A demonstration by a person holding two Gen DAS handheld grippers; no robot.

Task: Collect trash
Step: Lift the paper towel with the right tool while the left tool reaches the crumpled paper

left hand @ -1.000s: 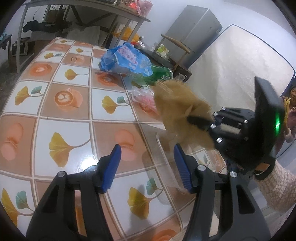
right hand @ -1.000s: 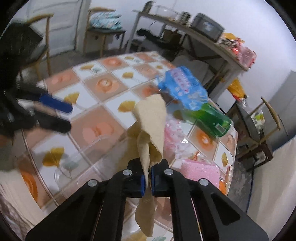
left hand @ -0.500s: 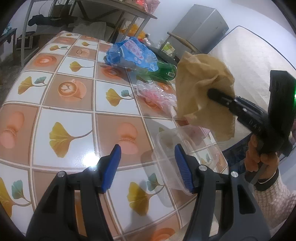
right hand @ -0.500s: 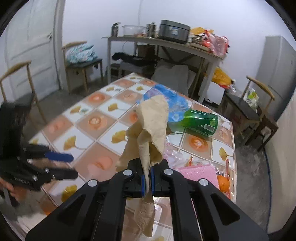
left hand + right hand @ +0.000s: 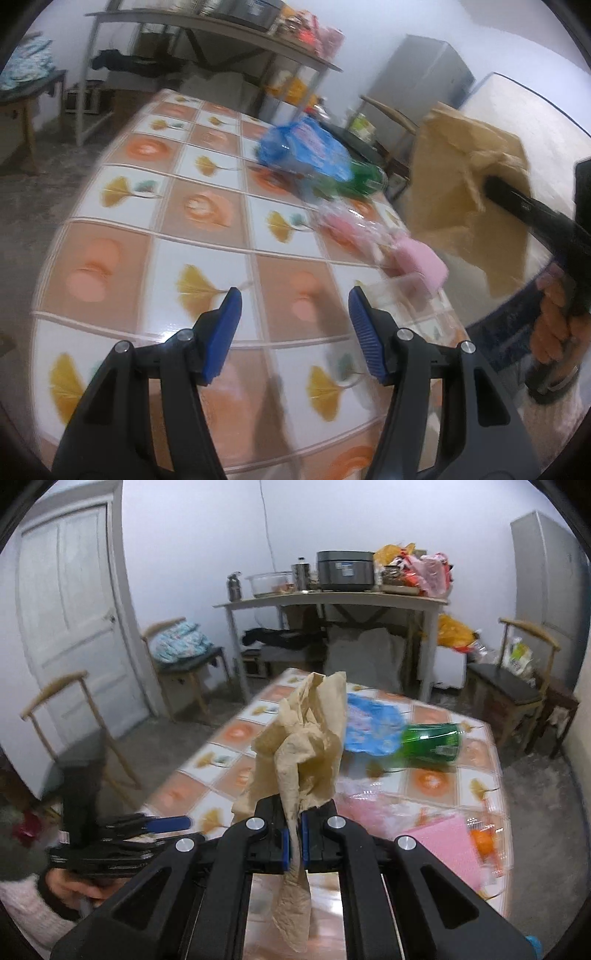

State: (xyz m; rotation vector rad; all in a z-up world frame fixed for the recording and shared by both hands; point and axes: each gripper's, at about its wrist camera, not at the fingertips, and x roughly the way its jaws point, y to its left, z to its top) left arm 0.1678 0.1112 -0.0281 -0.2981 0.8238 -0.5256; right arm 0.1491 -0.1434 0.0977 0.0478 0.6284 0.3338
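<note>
Right gripper (image 5: 294,843) pinching crumpled brown paper (image 5: 306,734), left gripper (image 5: 294,330) spread empty, package lettering blurred, unreadable.

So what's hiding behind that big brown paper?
In the right wrist view the brown paper covers the near edge of the blue bag; the green bottle lies beside it. Whatever else sits directly behind the paper is covered.

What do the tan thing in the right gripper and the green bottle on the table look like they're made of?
Tan sheet: looks like thin, matte paper, a napkin or paper towel; it is crumpled, creased and hangs limp from the shut right gripper. Green bottle: probably translucent glossy plastic, lying on its side with a label; blur leaves glass possible.
</note>
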